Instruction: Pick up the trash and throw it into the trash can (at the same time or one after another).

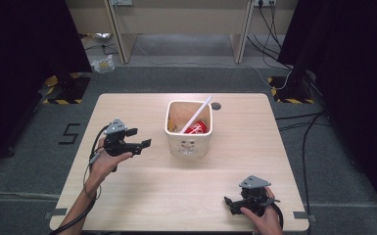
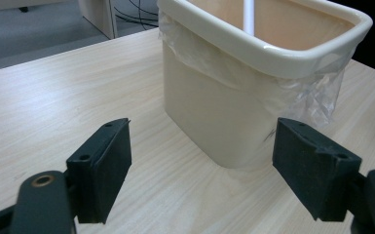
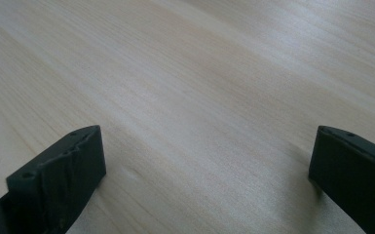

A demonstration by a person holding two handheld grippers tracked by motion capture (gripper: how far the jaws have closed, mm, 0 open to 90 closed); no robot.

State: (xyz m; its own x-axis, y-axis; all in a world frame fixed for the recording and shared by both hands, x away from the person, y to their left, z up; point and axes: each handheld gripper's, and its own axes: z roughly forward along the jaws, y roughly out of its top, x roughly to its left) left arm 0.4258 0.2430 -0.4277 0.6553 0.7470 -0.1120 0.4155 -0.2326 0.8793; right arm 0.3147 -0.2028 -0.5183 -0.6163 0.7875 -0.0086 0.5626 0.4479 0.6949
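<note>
Bin (image 1: pixel 188 139): set mid-table, lined with clear plastic; a white stick (image 1: pixel 196 113) and something red (image 1: pixel 196 129) are held inside.
Left gripper (image 1: pixel 140 138): held just left of the bin, jaws apart, nothing gripped.
Right gripper (image 1: pixel 229 205): held at the near right of the table (image 1: pixel 142 191), jaws apart, nothing gripped.

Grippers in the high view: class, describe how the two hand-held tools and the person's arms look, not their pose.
Both the left gripper and the right gripper are black, with two flat block-shaped jaws and a grey three-cornered plate on top. A dark cable trails from each. The forearms are bare, with no sleeves in view.
</note>
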